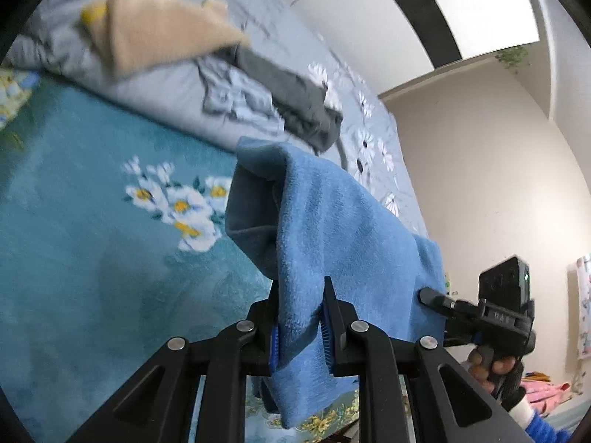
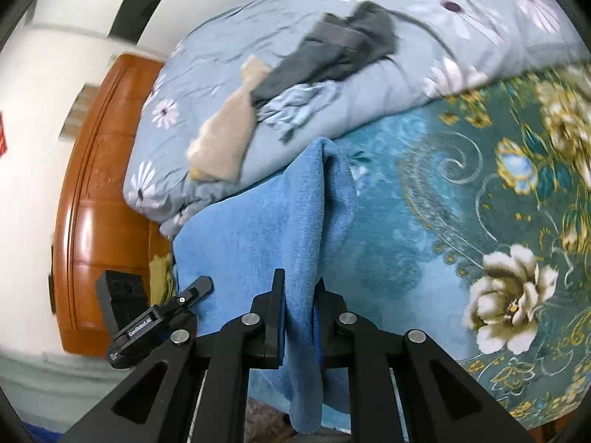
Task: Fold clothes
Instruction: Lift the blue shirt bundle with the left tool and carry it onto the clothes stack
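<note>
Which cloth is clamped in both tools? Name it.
The blue towel, pinched by the left tool and right tool. The tan cloth and dark grey garment lie on the quilt.

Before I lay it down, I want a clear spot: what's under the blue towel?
Under the blue towel lies the teal floral bedspread, bare where visible. The patch directly beneath the towel is covered. The tan, grey and dark clothes sit farther back on the quilt.

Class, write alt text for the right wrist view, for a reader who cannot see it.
The right gripper has its jaws shut on a blue towel held over a teal floral bedspread. The left gripper grips the same towel nearby; behind them a grey flowered quilt carries dark grey and beige clothes.
</note>
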Tool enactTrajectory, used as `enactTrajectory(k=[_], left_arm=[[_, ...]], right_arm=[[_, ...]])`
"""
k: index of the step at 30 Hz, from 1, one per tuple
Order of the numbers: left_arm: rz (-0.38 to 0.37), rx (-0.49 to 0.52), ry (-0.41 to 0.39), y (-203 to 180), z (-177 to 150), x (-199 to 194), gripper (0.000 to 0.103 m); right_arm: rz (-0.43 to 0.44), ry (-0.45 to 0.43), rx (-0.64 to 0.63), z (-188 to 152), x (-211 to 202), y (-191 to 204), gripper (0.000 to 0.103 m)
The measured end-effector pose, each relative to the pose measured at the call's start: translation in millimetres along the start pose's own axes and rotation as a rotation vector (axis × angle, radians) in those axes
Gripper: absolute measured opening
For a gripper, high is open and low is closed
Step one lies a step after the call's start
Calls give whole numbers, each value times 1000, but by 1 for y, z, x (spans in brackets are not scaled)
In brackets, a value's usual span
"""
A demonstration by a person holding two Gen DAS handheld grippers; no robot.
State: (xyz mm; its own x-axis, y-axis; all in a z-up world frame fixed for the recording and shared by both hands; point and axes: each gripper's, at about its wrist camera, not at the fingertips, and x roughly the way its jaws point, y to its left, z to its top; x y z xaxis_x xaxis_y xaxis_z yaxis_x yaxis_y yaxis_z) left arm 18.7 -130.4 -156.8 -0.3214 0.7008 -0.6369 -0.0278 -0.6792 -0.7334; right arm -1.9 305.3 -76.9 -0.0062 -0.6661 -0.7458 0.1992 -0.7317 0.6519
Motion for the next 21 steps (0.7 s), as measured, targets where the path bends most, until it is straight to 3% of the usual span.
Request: enactTrajectory(k=[4,11,16,21], left_arm=[[30,-33,-107,1,-11,-47,20],[61,-177,-326,8,-43,-130,19],[102,-239,-482,10,-76,-190,19],[135,-290,-567,26,-102,-229,19]], right_arm=[[36,44,-132,17,2,46,12],[131,154,-400,34,22,127,12],[193,219,-588,17,32,190,12],[245,278,-718,-8,45,242,12]])
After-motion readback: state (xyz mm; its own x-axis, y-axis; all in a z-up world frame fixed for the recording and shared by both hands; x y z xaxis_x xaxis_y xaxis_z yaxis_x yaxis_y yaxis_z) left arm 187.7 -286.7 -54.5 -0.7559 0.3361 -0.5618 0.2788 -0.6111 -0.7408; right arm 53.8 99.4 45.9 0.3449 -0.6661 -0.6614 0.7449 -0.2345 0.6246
